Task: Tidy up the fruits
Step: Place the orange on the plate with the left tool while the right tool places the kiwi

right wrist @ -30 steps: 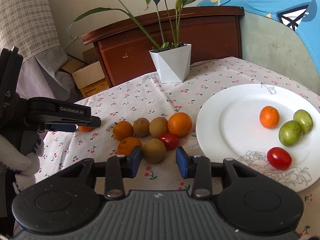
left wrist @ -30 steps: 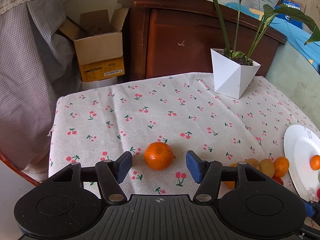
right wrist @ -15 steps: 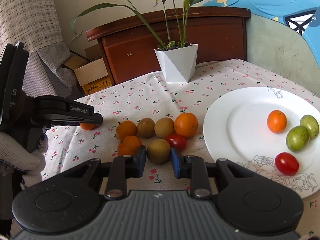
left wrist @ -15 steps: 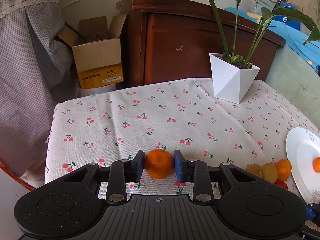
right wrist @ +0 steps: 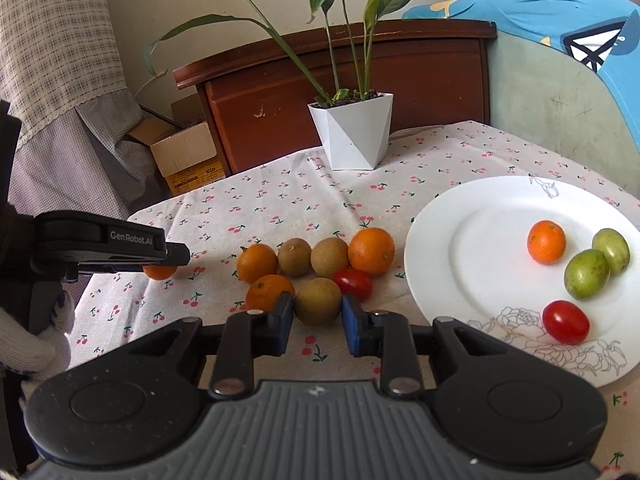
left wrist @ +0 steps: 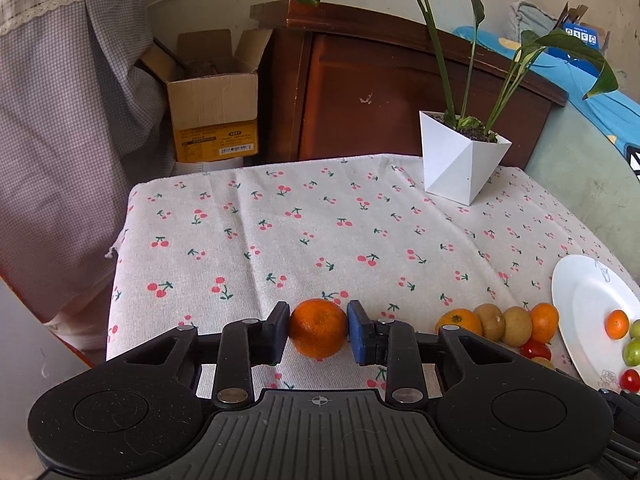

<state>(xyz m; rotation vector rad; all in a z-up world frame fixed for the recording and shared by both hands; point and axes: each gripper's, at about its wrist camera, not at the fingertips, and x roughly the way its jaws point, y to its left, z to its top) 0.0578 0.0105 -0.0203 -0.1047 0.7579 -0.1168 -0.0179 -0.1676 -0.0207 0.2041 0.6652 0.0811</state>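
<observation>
My left gripper (left wrist: pixel 318 330) is shut on an orange mandarin (left wrist: pixel 318 328), held just above the cherry-print tablecloth; it also shows at the left of the right wrist view (right wrist: pixel 160 270). My right gripper (right wrist: pixel 317 314) is shut on a brown round fruit (right wrist: pixel 318 301). Around it lie two mandarins (right wrist: pixel 257 263), two more brown fruits (right wrist: pixel 312 257), a larger orange (right wrist: pixel 371 251) and a cherry tomato (right wrist: pixel 353 283). The white plate (right wrist: pixel 472 240) at the right holds a small orange (right wrist: pixel 546 241), two green fruits (right wrist: pixel 587 274) and a red tomato (right wrist: pixel 565 322).
A white faceted pot with a leafy plant (right wrist: pixel 351 136) stands at the table's far edge. A wooden cabinet (left wrist: pixel 400 96) and a cardboard box (left wrist: pixel 214 120) are behind the table. The table's left edge (left wrist: pixel 120 248) drops off by a checked curtain.
Both grippers went from open to shut: the left closed on the mandarin and lifted slightly, the right moved forward and closed on the brown fruit.
</observation>
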